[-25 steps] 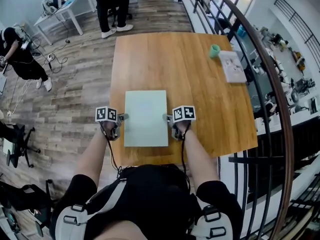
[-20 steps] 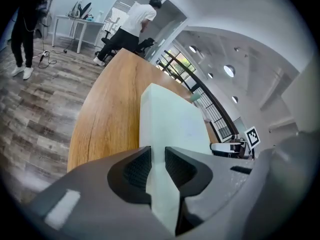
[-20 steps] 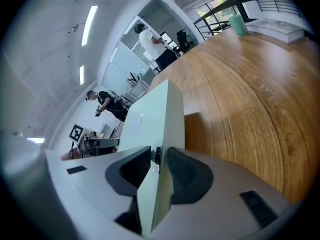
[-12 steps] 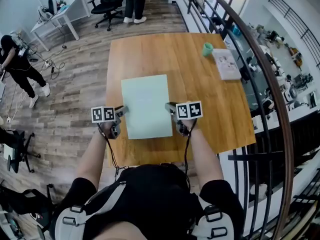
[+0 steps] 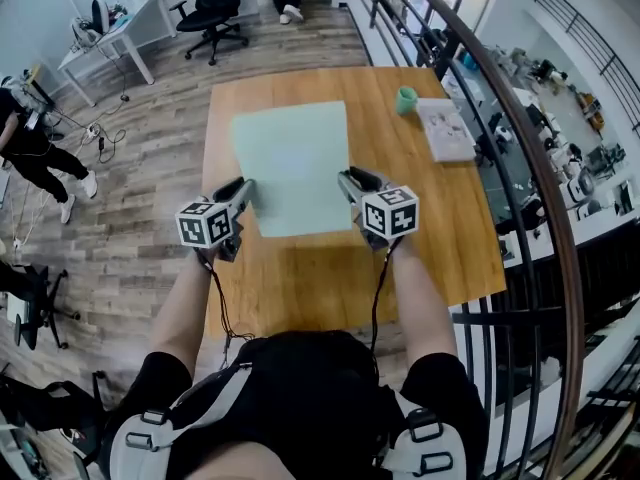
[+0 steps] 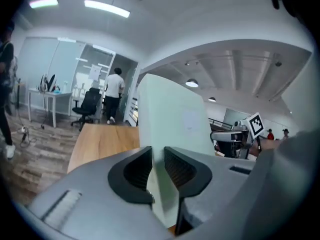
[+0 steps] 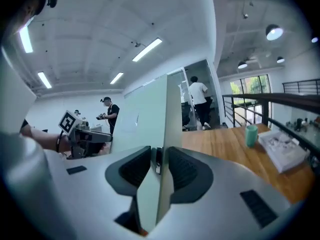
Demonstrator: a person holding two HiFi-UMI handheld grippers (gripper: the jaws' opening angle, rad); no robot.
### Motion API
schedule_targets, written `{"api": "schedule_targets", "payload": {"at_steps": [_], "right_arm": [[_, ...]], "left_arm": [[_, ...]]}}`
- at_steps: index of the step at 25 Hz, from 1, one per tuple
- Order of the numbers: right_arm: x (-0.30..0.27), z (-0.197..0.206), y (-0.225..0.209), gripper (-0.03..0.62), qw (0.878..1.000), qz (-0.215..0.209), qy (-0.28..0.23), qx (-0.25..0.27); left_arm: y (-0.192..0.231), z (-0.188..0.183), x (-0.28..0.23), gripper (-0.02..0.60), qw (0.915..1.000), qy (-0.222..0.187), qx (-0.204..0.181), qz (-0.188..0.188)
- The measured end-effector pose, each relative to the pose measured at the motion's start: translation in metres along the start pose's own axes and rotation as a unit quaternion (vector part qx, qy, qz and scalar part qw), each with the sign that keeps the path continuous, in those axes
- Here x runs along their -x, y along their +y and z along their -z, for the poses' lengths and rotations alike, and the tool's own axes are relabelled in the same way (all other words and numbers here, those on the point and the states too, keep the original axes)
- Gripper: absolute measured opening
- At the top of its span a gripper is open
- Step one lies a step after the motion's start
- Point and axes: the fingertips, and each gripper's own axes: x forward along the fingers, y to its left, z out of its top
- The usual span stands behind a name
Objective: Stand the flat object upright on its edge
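The left gripper (image 5: pixel 243 188) is clamped on the left edge of the board (image 5: pixel 293 163). In the left gripper view the two dark pads (image 6: pixel 137 169) press on the thin pale green sheet from both sides, and these jaws have just been closing a little more on it. The right gripper (image 5: pixel 350 179) is clamped in the same way on the right edge; in the right gripper view the board (image 7: pixel 145 114) runs between its pads (image 7: pixel 185 171) and rises in front of the camera. Both grippers hold the board near its lower corners, with their marker cubes (image 5: pixel 392 213) turned toward the person. The board is tilted up steeply over the middle of the table (image 5: pixel 300 278), its far edge raised and its face toward the person. I cannot tell if its lower edge touches the wood. From the left gripper (image 6: pixel 157 156) the board (image 6: pixel 172 114) stands nearly upright, and the right gripper's cube shows beyond it. Well apart, at the far right corner of the table, stand a green cup (image 5: pixel 405 99) and just beside it a white booklet (image 5: pixel 445 130). A dark railing (image 5: pixel 520 138) curves along the right side of the table. On the wooden floor behind there is an office chair (image 5: pixel 215 13).
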Motion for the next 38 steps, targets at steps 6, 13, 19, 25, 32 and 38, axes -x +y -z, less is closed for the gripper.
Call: {"api": "schedule_targets", "payload": {"at_steps": [6,13,19,25,32,38], "right_arm": [[0.014,-0.041,-0.02,0.114,0.995,0.019,-0.065,0.072],[0.006,-0.047,-0.063,0.112,0.989,0.05,-0.079,0.112],[-0.016,-0.034,-0.099,0.11,0.983,0.075,-0.065,0.154],[-0.039,-0.011,-0.123,0.107,0.981,0.089,-0.039,0.17],[-0.056,0.03,-0.138,0.098,0.986,0.091,-0.013,0.135],[-0.062,0.027,-0.14,0.1,0.988,0.095,-0.033,0.121]], "left_arm": [[-0.024,-0.055,-0.011,0.078,0.9925,-0.073,-0.095,-0.024],[-0.033,-0.072,-0.05,0.067,0.9833,-0.1,-0.146,-0.044],[-0.02,-0.048,-0.093,0.051,0.9855,-0.087,-0.134,-0.057],[-0.01,-0.022,-0.118,0.043,0.9869,-0.073,-0.12,-0.078],[0.003,0.008,-0.136,0.03,0.9879,-0.04,-0.122,-0.086],[0.01,0.009,-0.14,0.025,0.9897,-0.037,-0.106,-0.088]]}}
